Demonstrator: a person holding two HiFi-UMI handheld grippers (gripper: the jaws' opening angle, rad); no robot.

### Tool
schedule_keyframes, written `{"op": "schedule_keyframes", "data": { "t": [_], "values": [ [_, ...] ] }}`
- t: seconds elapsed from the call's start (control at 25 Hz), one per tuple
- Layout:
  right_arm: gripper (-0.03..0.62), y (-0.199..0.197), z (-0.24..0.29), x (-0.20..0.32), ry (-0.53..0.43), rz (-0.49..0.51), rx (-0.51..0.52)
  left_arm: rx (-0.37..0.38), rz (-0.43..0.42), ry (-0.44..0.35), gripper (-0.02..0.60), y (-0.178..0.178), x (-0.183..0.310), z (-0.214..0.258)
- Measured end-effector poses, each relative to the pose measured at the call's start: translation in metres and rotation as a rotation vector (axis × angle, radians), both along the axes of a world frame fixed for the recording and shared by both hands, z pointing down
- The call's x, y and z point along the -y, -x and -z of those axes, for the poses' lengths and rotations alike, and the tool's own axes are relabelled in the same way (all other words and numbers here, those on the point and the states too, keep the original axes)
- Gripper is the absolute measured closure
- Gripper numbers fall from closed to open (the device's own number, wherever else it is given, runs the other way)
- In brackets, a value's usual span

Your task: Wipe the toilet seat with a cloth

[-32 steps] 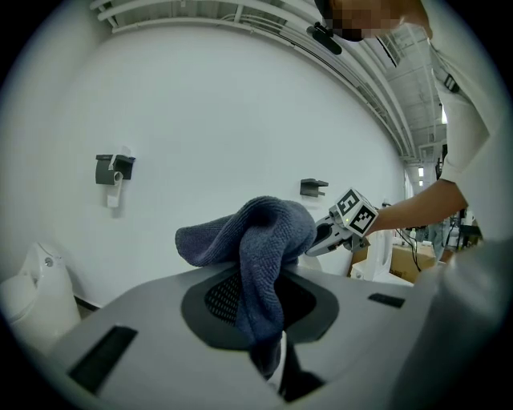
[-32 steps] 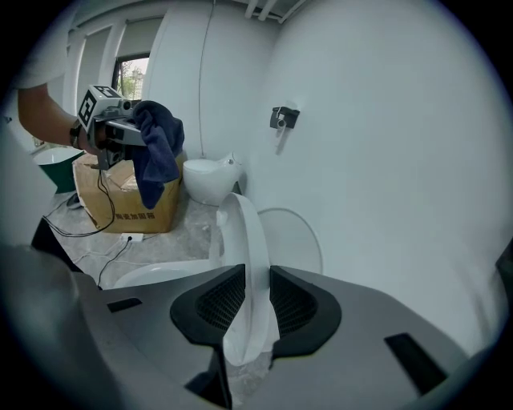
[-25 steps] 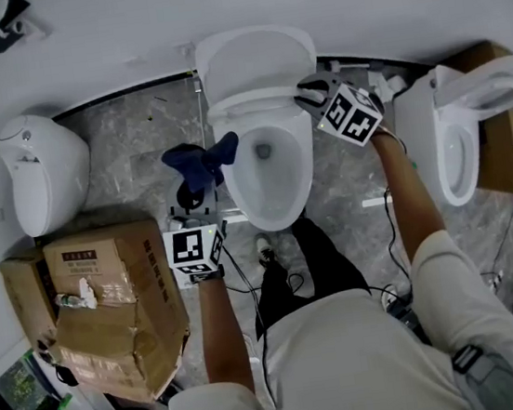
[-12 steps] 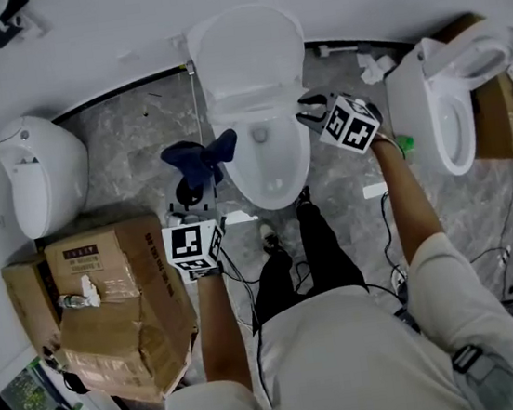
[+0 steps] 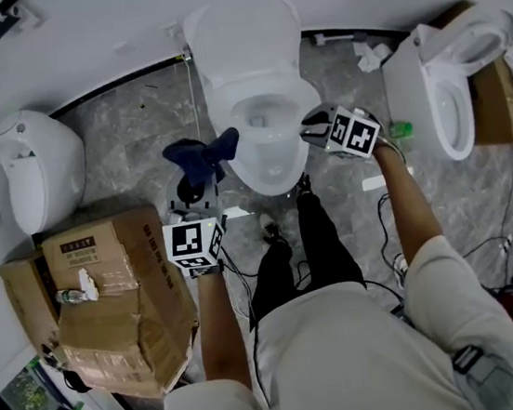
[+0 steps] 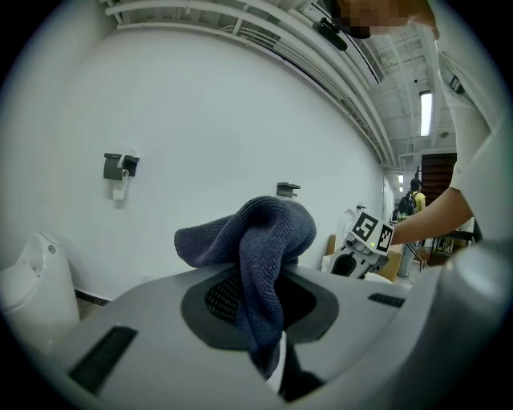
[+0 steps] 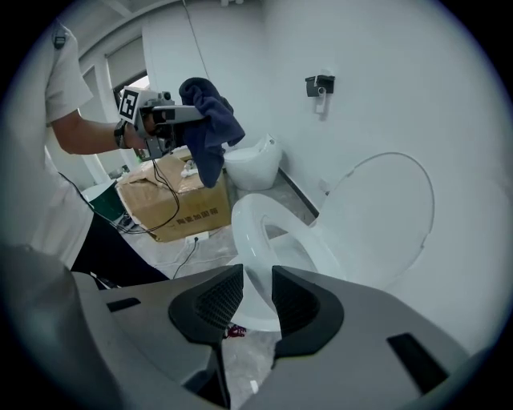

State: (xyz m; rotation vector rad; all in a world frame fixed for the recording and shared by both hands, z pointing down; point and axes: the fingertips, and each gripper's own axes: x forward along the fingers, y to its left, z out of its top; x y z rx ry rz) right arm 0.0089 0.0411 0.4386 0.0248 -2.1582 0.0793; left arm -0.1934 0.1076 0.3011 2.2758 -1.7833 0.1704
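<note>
A person stands over a white toilet with the wiping not yet begun: the left gripper [image 5: 195,194] has its jaws clamped on a dark blue cloth [image 5: 200,157], which bunches up above the pads and hangs in the air just left of the bowl, apart from the porcelain. The toilet seat [image 5: 248,167] lies down on the bowl, and the lid [image 5: 240,35] stands raised against the wall behind it. At the bowl's right side the right gripper [image 5: 312,126] is opening its jaws, now wide; its own view shows the seat's rim through the gap just beyond the tips, with no pad pressing on it and nothing held. The step in hand looks like the approach, cloth ready and seat exposed. The next move likely calls for the left gripper to swing right and down until the hanging fold lands flat on the near left rim of the seat, then follow the ring around, while the right gripper draws clear of that path. A loose fold could dip into the bowl if brought in too low. A battered cardboard box [image 5: 109,298] sits on the floor to the person's left.
</note>
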Motion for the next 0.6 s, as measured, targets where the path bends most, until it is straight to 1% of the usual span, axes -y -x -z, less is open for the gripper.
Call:
{"op": "schedule_keyframes", "data": {
  "t": [0.28,0.4,0.52,0.6],
  "values": [
    [0.468,-0.005,-0.027,-0.029,0.034,-0.01,-0.028,-0.013,-0.005,0.022,0.535,0.0,-0.013,-0.017],
    [0.468,-0.009,-0.046,-0.043,0.043,-0.02,-0.064,-0.026,-0.009,0.034,0.535,-0.005,-0.017,-0.028],
    [0.484,-0.016,-0.067,-0.06,0.044,-0.013,-0.108,-0.051,-0.011,0.042,0.535,-0.012,-0.023,-0.041],
    [0.485,-0.017,-0.079,-0.069,0.057,-0.017,-0.113,-0.08,-0.004,0.051,0.535,-0.013,-0.025,-0.054]
  ]
}}
